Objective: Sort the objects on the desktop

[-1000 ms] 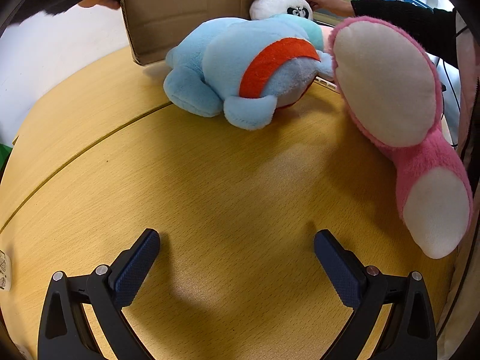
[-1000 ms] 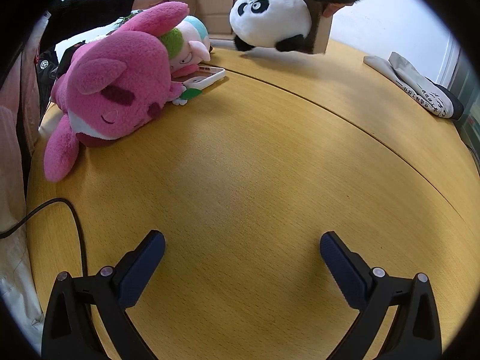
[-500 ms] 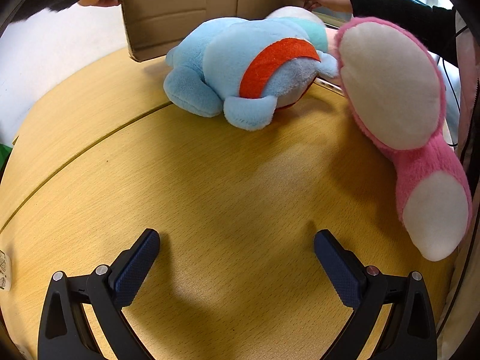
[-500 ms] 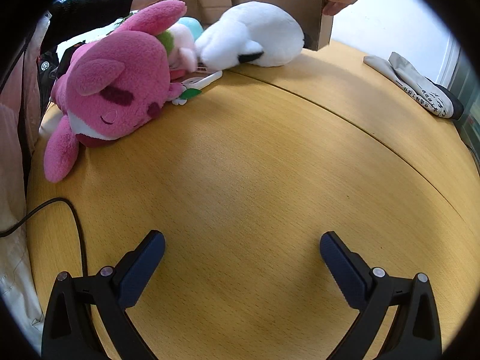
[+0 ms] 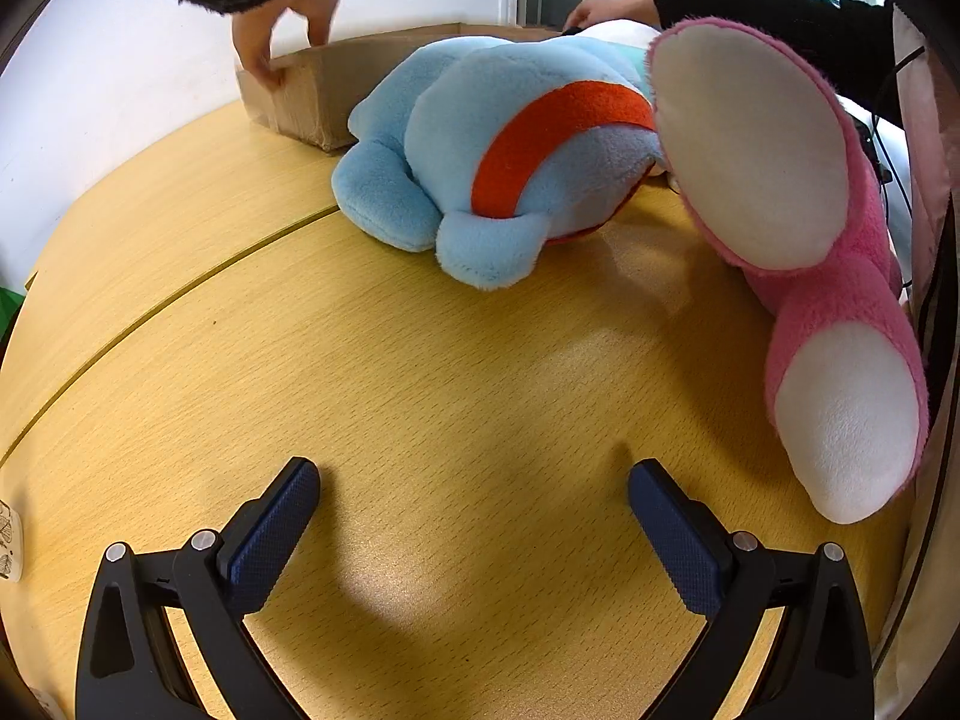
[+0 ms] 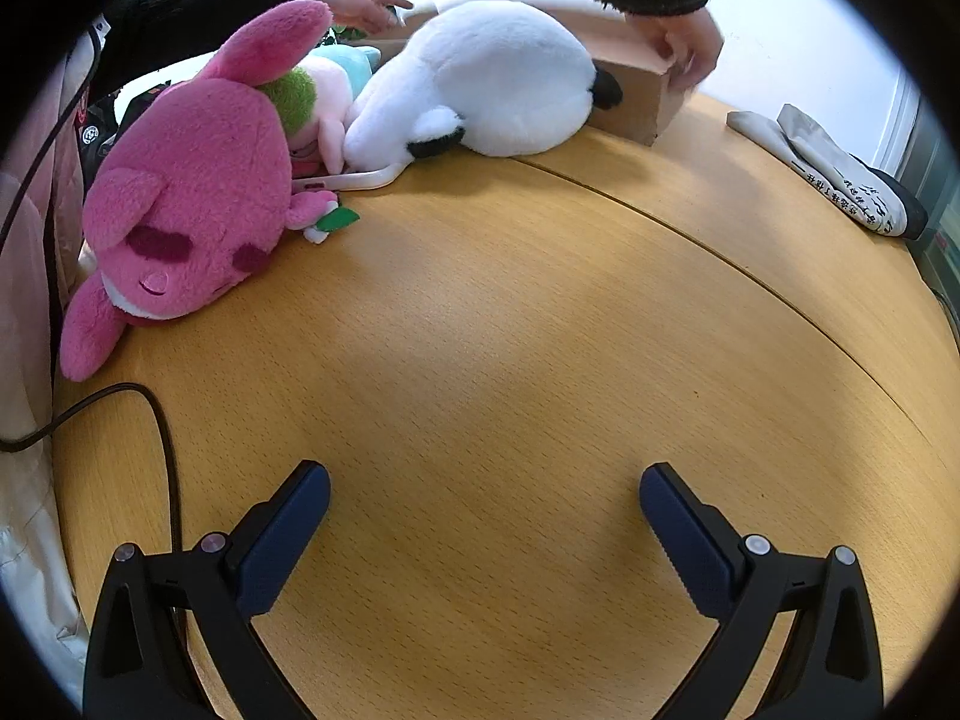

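Observation:
A blue plush with an orange band [image 5: 504, 156] lies on the wooden table [image 5: 420, 390], with a pink plush [image 5: 798, 252] at its right. In the right wrist view the pink plush [image 6: 192, 192] lies at the left, a small pink and green plush [image 6: 318, 102] behind it, and a white panda plush [image 6: 486, 78] face down beside them. A cardboard box [image 5: 312, 90] stands behind the toys, held by a person's hands. It also shows in the right wrist view [image 6: 642, 96]. My left gripper [image 5: 474, 510] and right gripper [image 6: 485, 510] are open and empty, well short of the toys.
A phone in a white case [image 6: 354, 180] lies under the panda's edge. A black cable [image 6: 144, 414] curls at the table's left. A folded grey cloth [image 6: 840, 174] lies at the far right. A curved seam crosses the table.
The person tipped the box, the panda fell out onto the table beside the other toys, and the box now stands upright on the table. My grippers have not moved.

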Tool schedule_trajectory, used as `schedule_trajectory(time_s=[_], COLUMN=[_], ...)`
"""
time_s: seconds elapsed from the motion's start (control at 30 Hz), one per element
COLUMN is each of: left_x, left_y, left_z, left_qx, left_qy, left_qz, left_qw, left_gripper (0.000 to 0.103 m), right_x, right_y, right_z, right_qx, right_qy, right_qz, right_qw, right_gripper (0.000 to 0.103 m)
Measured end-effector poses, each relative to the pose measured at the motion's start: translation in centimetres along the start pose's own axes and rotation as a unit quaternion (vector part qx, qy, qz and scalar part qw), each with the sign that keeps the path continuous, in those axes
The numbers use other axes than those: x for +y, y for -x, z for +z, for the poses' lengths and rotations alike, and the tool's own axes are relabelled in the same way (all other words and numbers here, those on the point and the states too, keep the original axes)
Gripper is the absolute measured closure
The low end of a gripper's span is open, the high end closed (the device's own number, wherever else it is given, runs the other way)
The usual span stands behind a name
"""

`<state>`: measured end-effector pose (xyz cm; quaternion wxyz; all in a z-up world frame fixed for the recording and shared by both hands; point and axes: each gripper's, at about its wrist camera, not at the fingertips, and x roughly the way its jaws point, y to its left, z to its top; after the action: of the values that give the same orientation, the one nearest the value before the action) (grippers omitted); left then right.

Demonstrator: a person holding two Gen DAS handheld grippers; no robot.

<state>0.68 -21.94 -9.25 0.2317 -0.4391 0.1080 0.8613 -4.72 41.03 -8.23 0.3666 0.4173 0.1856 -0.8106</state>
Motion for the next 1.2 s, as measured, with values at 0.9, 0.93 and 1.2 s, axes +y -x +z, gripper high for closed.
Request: schedule_trajectory(time_s=[0.9,0.93,1.2], left_x=[1.4,1.5,1.7], left_y=[-1.0,-0.8,-0.3], left_z=[2.1,1.8,1.6], left_qx=[0.000,0.000,-0.001], left_qy=[0.000,0.000,0.000], left_qz=[0.000,0.000,0.000], left_qw=[1.0000,1.0000,1.0000], left_gripper=[0.000,0.000,0.000], right_x=[0.0,0.1,0.2], right_y=[-0.1,-0.1,0.0], right_z=[0.1,0.0,0.1], right_qx=[0.000,0.000,0.000], right_qy=[0.000,0.000,0.000], right_qz=[-0.001,-0.001,-0.001], right_qw=[1.000,1.000,1.000], right_gripper=[0.000,0.000,0.000])
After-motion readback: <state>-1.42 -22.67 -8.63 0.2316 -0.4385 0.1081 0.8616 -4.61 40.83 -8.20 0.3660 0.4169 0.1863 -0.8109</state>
